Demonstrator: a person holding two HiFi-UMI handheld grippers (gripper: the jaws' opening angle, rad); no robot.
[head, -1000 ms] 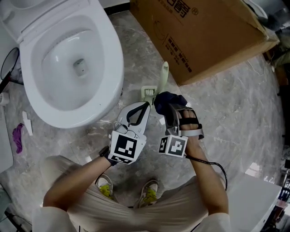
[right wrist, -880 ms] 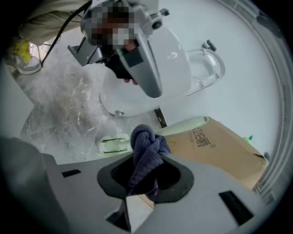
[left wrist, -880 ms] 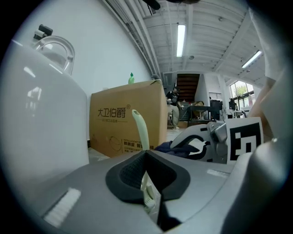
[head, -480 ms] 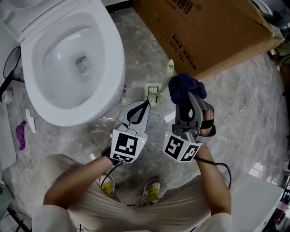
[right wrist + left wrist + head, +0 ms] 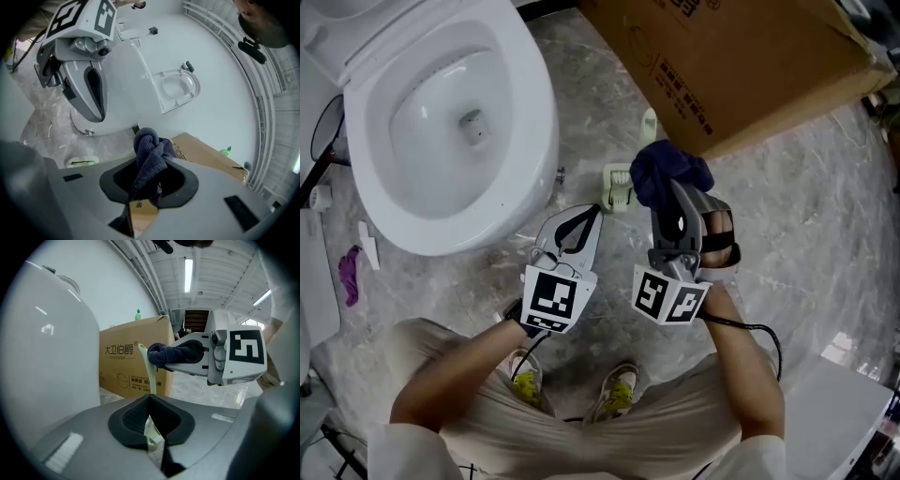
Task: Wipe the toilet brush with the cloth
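Note:
The pale green toilet brush (image 5: 619, 186) lies low over the marble floor between the toilet and the box. Its handle (image 5: 649, 123) points toward the box. My left gripper (image 5: 593, 217) is shut on the brush's head end; in the left gripper view the ridged green part (image 5: 152, 437) sits between the closed jaws and the handle (image 5: 149, 371) rises ahead. My right gripper (image 5: 673, 192) is shut on a bunched dark blue cloth (image 5: 667, 171), which rests against the middle of the handle and hides it. The cloth (image 5: 150, 157) sticks out past the right jaws.
A white toilet (image 5: 441, 122) with its seat up stands at the left, close beside the brush. A large cardboard box (image 5: 750, 66) fills the upper right. A purple scrap (image 5: 349, 274) lies on the floor at far left. The person's shoes (image 5: 525, 384) are below the grippers.
My right gripper has carried the cloth from beside the brush head up along the handle toward the box. The left gripper has kept its hold and barely moved.

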